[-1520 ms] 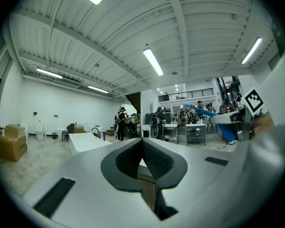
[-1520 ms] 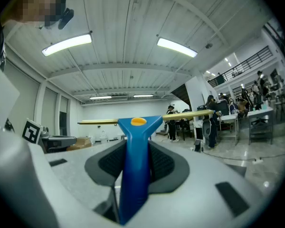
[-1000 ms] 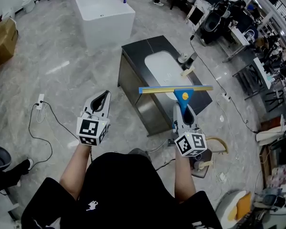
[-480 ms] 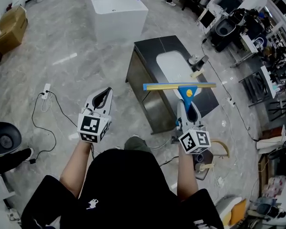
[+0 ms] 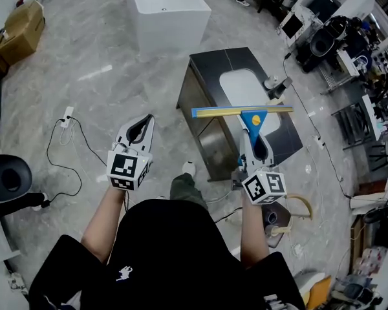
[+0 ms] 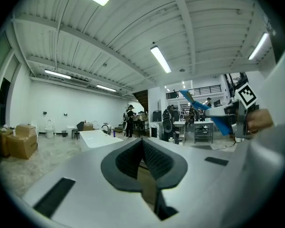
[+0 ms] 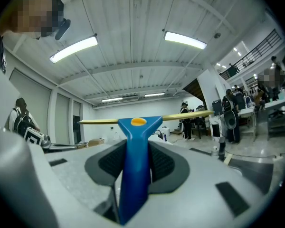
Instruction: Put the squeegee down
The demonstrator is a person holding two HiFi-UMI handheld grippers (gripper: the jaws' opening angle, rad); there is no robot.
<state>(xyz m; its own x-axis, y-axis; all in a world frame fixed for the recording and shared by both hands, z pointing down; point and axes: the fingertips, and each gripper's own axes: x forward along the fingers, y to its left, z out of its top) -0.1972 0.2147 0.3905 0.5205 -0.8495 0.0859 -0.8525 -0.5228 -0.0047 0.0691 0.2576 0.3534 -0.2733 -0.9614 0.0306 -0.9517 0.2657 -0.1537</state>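
Squeegee (image 5: 253, 117) is carried level in the air, its blue handle clamped between the pads of the right gripper (image 5: 255, 146). Its long yellow-edged blade lies crossways in front of the dark sink counter (image 5: 210, 66). It looks light and stiff. The plastic handle is probably a little slick and the wide blade adds leverage, so a mid-handle hold suits it. The left gripper (image 5: 142, 126) has its jaws together on nothing.

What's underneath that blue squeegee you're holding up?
A dark cabinet with a white basin lies below the squeegee, held in the right gripper. The blade covers the basin's near end.
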